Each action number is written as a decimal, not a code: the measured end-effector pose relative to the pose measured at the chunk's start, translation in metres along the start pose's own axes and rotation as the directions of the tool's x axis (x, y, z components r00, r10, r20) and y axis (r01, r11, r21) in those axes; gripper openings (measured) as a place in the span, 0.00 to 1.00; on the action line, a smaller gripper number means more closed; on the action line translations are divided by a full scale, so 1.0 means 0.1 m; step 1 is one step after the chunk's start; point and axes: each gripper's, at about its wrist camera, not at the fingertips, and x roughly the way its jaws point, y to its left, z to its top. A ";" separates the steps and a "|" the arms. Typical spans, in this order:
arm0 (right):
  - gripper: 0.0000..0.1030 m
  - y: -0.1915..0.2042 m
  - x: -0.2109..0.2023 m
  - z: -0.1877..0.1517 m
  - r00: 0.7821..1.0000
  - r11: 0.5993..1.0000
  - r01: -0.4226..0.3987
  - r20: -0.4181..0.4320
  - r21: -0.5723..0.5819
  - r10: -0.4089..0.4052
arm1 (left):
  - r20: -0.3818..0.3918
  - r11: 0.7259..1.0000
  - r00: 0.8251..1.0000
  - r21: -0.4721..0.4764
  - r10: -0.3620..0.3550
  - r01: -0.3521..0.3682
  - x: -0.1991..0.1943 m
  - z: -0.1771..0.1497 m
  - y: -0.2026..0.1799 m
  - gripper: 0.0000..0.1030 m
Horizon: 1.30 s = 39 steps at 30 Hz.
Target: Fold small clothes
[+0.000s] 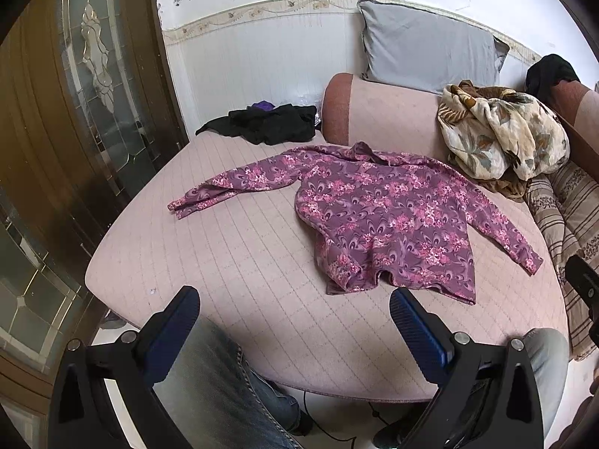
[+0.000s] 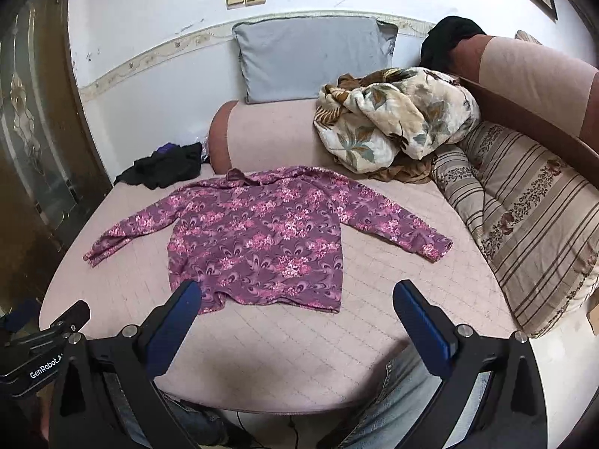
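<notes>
**Purple top spread flat, both grippers gaping**

Top (image 2: 258,239) lies on the pink quilted bed (image 2: 262,344), roughly centre, collar toward the bolster. Purple, pink floral print, long sleeves. Body flat; both sleeves spread outward and angled down toward the near edge. Hem nearest the grippers, slightly rumpled at one corner, seen best in the left wrist view (image 1: 378,217).

Left gripper (image 1: 294,320): fingers wide apart, nothing between them, above the near bed edge, short of the hem. Right gripper (image 2: 295,312): fingers likewise wide apart, holding nothing; one fingertip overlaps the hem corner in view, contact not clear.

Beyond the top: pink bolster (image 2: 269,134), grey pillow (image 2: 310,60) against the wall, floral blanket (image 2: 393,116) bundled beside it. Black clothes (image 2: 168,168) heaped at the far corner. Striped cushion (image 2: 531,220) along one side.
</notes>
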 end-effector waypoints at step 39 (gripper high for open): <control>0.99 0.11 0.03 0.06 1.000 1.000 -0.026 0.016 -0.003 0.026 | -0.028 0.997 0.999 -0.070 -0.038 0.036 0.19 0.01 0.08 1.00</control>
